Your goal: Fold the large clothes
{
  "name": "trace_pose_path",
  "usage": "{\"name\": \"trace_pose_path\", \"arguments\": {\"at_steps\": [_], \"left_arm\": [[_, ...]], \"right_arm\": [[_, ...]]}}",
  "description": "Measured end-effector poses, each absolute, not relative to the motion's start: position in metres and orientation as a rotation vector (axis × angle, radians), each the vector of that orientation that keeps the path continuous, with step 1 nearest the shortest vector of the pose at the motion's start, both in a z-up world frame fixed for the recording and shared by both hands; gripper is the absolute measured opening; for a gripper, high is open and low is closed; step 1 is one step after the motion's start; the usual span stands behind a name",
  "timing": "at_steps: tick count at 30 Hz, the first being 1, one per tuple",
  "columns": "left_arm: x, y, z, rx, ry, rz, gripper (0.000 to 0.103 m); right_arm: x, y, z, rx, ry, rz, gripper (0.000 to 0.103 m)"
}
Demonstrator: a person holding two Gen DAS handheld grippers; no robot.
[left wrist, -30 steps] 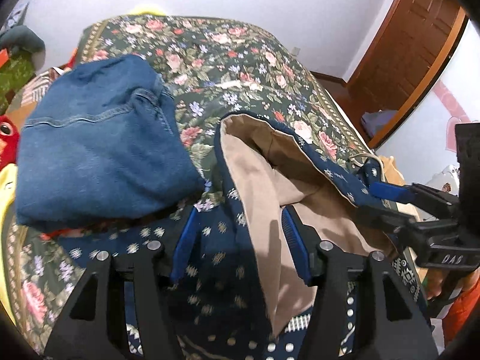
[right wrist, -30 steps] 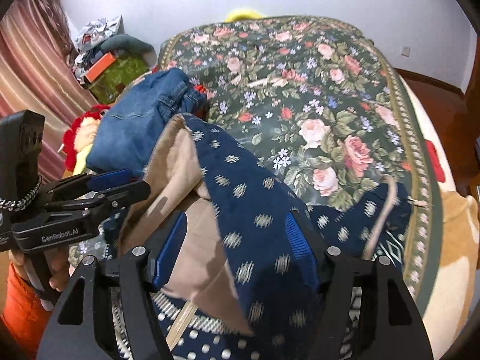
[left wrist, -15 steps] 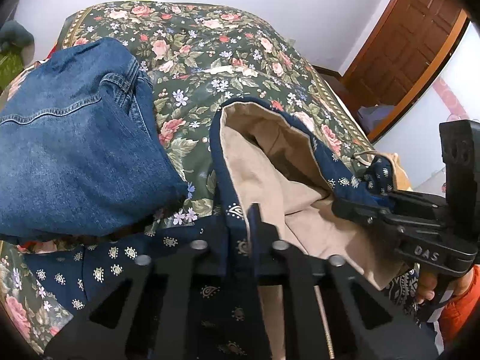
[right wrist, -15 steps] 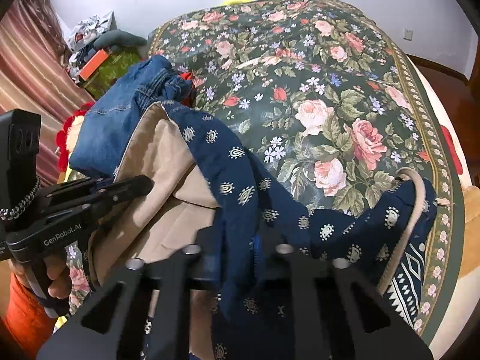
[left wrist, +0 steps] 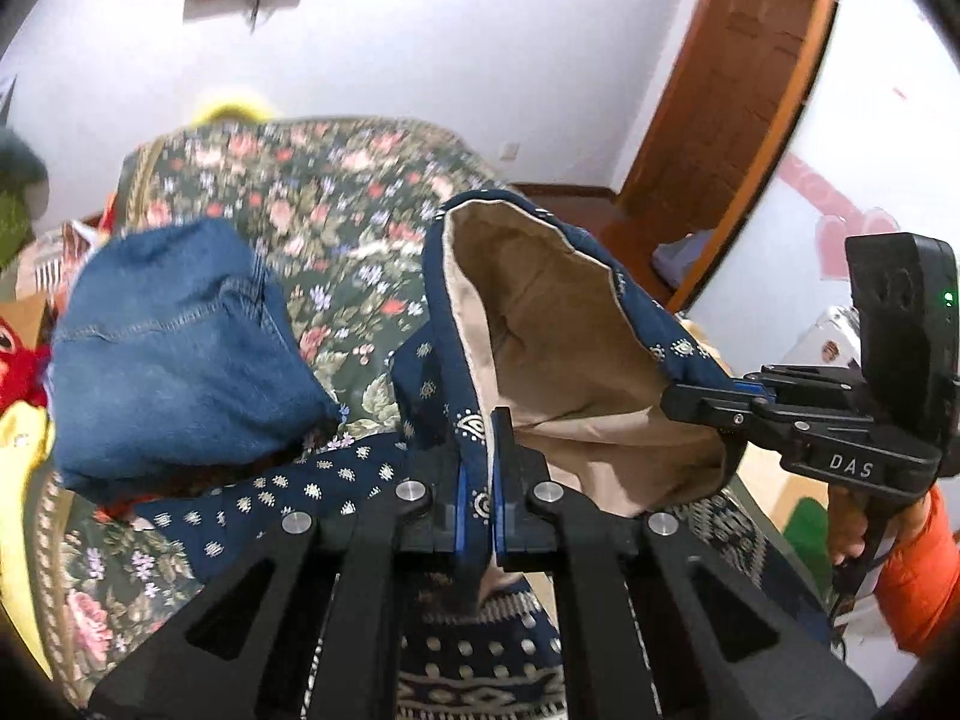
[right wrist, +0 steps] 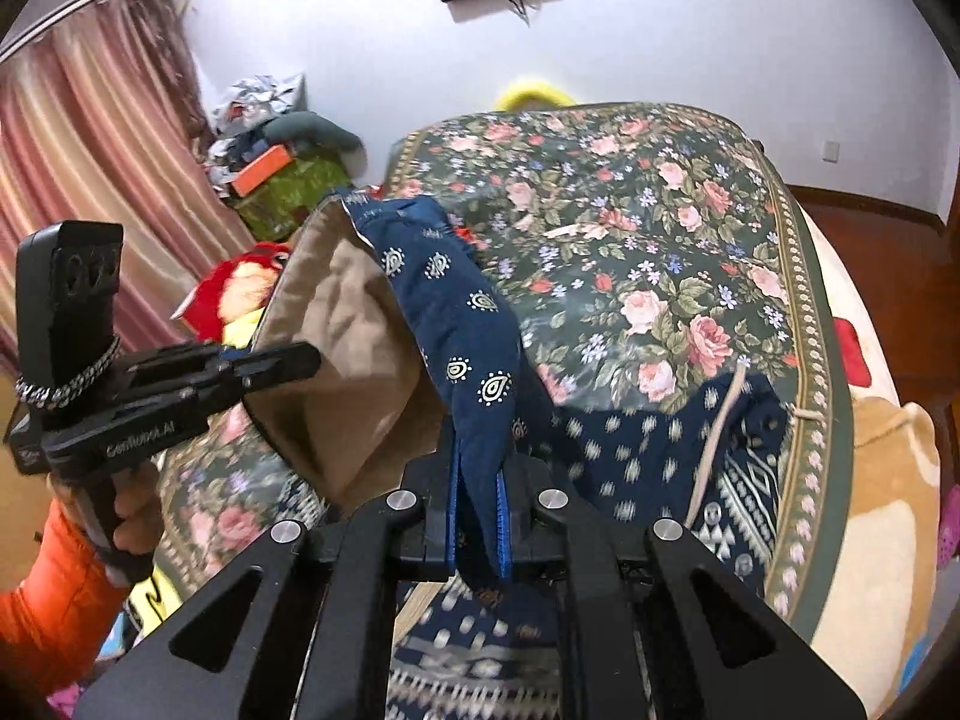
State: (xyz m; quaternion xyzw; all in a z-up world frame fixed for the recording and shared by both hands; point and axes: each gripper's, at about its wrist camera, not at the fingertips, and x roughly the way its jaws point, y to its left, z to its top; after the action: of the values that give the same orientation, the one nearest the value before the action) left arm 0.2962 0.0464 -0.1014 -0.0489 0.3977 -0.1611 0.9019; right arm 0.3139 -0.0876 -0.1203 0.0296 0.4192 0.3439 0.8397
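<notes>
A large navy patterned garment (left wrist: 462, 324) with a beige lining (left wrist: 540, 354) hangs between both grippers above the bed. My left gripper (left wrist: 477, 480) is shut on its navy edge. My right gripper (right wrist: 477, 504) is shut on another part of the same edge (right wrist: 474, 324). In the left wrist view the right gripper (left wrist: 708, 402) pinches the cloth at the right. In the right wrist view the left gripper (right wrist: 288, 360) pinches it at the left. The rest of the garment (right wrist: 660, 450) trails on the bed.
The bed has a dark green floral cover (right wrist: 660, 240). Folded blue jeans (left wrist: 174, 348) lie on its left part. A red plush toy (right wrist: 240, 282) and clutter (right wrist: 270, 162) sit beside the bed by a pink curtain (right wrist: 90, 180). A wooden door (left wrist: 750, 90) stands at the right.
Both grippers closed on the garment's edge and lifted it off the bed. The views tilted up toward the wall.
</notes>
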Motion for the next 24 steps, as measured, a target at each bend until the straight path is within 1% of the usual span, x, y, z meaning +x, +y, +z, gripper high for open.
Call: {"name": "trace_pose_path", "arguments": {"at_steps": [6, 15, 21, 24], "left_arm": [[0.257, 0.049, -0.102, -0.120, 0.832, -0.378, 0.005], [0.201, 0.044, -0.141, -0.069, 0.936, -0.383, 0.005], [0.176, 0.052, -0.169, -0.076, 1.010, -0.319, 0.005], [0.169, 0.059, -0.186, -0.098, 1.060, -0.265, 0.005]], "right_arm": [[0.278, -0.100, -0.122, 0.032, 0.908, 0.740, 0.008], [0.244, -0.120, -0.164, 0.106, 1.024, 0.723, 0.009], [0.223, -0.122, -0.177, 0.074, 1.034, 0.698, 0.009], [0.219, -0.122, -0.186, 0.064, 1.062, 0.690, 0.011]]}}
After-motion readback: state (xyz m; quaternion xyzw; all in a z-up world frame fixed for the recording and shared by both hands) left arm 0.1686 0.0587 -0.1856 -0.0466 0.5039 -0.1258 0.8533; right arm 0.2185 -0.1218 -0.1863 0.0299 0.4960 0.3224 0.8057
